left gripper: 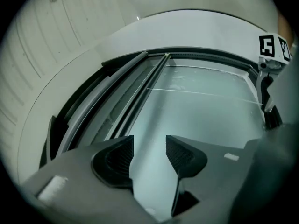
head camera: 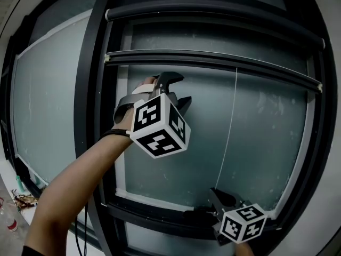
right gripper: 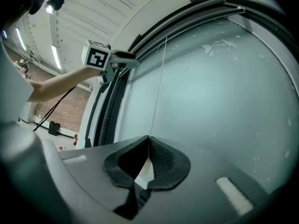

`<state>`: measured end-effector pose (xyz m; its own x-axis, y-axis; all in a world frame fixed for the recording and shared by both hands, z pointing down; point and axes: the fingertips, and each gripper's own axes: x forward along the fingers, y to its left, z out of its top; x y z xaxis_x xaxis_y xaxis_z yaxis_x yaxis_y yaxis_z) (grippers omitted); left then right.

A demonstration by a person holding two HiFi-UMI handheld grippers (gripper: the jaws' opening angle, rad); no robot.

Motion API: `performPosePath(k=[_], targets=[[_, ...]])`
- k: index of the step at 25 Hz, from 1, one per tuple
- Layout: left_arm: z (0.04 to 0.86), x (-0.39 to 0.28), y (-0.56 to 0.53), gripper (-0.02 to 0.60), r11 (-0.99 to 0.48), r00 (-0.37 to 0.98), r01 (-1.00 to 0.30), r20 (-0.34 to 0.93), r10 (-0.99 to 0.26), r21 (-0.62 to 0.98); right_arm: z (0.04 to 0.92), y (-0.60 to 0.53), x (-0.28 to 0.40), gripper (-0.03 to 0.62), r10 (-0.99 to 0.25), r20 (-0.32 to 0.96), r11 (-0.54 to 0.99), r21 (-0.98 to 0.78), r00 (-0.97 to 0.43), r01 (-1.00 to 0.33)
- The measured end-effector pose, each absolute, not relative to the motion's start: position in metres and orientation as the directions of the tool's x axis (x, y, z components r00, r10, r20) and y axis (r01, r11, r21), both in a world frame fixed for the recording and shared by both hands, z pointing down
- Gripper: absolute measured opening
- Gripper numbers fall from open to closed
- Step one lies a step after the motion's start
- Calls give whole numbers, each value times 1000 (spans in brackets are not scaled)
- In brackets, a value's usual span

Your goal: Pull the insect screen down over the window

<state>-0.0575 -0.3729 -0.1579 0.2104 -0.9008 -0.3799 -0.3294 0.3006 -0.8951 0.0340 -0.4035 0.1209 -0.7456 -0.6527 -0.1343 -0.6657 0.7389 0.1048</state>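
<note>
The insect screen's dark pull bar (head camera: pixel 213 62) hangs high across the window, just under its roller housing (head camera: pixel 213 9). A thin white cord (head camera: pixel 229 127) drops from the bar down the glass. My right gripper (head camera: pixel 216 194) is low at the window's bottom rail and is shut on the cord (right gripper: pixel 159 83), which runs taut up from its closed tips (right gripper: pixel 148 141). My left gripper (head camera: pixel 180 89) is up by the bar's left part, just below it. Its jaws stand open (left gripper: pixel 149 146) with only glass behind them and nothing between; the bar (left gripper: pixel 140 80) lies ahead of it.
A dark vertical frame post (head camera: pixel 88 116) stands left of the screened pane, with another glass pane (head camera: pixel 48 105) beyond it. The bottom rail (head camera: pixel 154 215) runs under the right gripper. Small objects lie on the floor at lower left (head camera: pixel 11 222).
</note>
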Motion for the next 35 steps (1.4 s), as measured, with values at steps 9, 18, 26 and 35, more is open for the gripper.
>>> performPosePath(k=[9, 18, 26, 35], targets=[[-156, -74, -401, 351, 339, 128, -181, -364, -923, -923, 159, -401, 27, 6, -668, -114, 725, 124, -736, -677], [-163, -78, -421, 375, 266, 75, -87, -272, -959, -960, 161, -398, 30, 6, -660, -106, 736, 104, -744, -669], [-154, -82, -421, 296, 252, 28, 5, -252, -967, -968, 174, -399, 26, 6, -658, -75, 741, 111, -750, -662], [-82, -85, -426, 230, 179, -15, 29, -179, -984, -984, 249, -403, 7, 6, -661, 84, 750, 102, -745, -654]])
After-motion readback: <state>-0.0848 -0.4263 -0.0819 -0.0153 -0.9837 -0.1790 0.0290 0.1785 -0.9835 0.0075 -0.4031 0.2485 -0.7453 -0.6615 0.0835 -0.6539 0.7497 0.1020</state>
